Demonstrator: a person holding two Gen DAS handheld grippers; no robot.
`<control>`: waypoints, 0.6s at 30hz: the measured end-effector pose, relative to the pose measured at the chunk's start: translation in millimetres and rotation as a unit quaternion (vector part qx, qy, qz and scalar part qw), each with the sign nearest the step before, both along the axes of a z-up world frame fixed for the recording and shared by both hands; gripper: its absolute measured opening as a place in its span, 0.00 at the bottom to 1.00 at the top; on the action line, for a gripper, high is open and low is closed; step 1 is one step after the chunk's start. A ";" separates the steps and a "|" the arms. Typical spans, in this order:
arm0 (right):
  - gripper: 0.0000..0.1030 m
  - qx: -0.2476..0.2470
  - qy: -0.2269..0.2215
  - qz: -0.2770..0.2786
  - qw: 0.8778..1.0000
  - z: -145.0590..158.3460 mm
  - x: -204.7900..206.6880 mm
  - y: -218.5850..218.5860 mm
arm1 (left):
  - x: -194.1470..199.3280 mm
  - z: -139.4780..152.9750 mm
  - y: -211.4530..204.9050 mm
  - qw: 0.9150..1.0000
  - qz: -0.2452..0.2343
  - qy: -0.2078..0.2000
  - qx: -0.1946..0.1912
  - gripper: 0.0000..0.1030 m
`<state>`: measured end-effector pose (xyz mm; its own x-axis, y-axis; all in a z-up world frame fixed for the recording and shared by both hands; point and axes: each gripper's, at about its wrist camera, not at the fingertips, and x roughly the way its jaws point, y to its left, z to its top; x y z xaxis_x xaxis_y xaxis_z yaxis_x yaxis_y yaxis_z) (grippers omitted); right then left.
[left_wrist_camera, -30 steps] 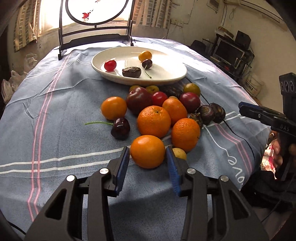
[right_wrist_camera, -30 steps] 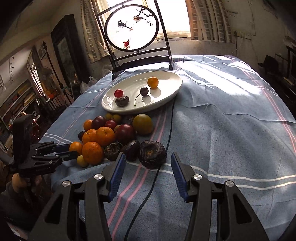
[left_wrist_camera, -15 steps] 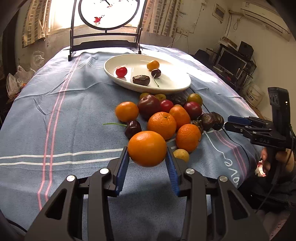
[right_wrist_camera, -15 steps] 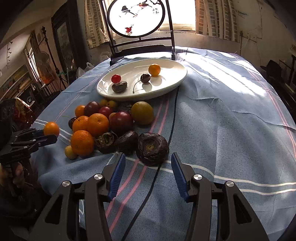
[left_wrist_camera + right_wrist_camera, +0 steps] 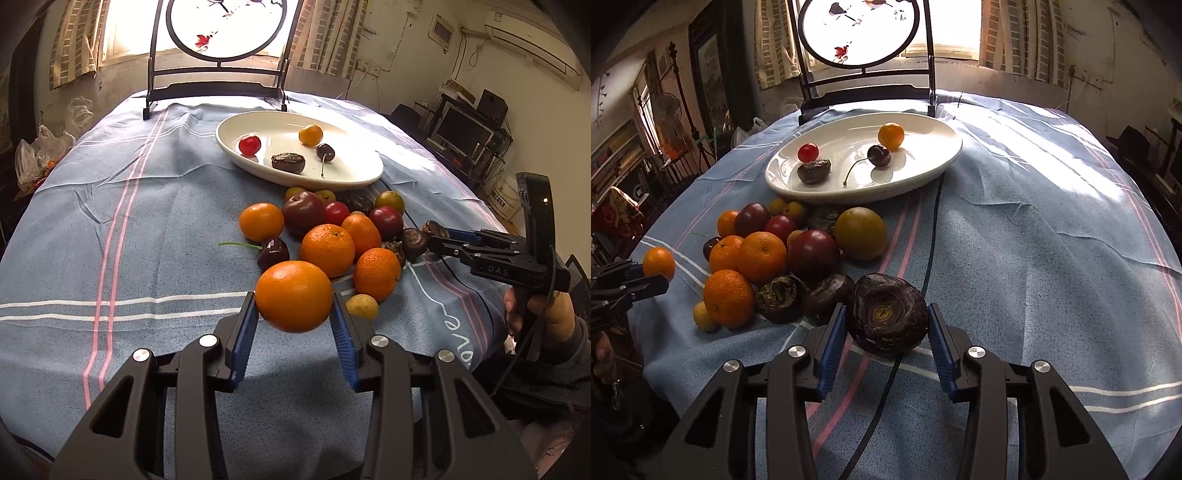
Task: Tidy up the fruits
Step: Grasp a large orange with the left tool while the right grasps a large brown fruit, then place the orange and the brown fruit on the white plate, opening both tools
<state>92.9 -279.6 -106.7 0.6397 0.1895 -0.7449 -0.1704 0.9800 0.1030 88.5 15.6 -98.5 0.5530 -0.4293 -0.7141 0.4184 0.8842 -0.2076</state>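
Blue-padded left gripper (image 5: pixel 294 321) clamps an orange (image 5: pixel 293 295) clear of the tablecloth (image 5: pixel 110 229); right gripper (image 5: pixel 886 328), jaws just closing, pinches a dark wrinkled fruit (image 5: pixel 886 314) beside the pile. Round skins could slip before reaching the plate (image 5: pixel 354 177).

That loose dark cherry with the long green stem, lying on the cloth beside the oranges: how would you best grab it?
Grip the cherry across its round body, not the thin stem. Its stem points toward the bare cloth, while oranges crowd its other side, so coming from above with the fingers straddling it across the stem line looks safest. The left gripper is nearest but already holds an orange.
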 end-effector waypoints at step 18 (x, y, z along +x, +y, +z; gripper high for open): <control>0.42 0.051 -0.043 0.029 0.997 65.7 65.6 -6.6 | 97.2 38.7 -34.7 1.000 -0.003 -0.005 -0.017 0.38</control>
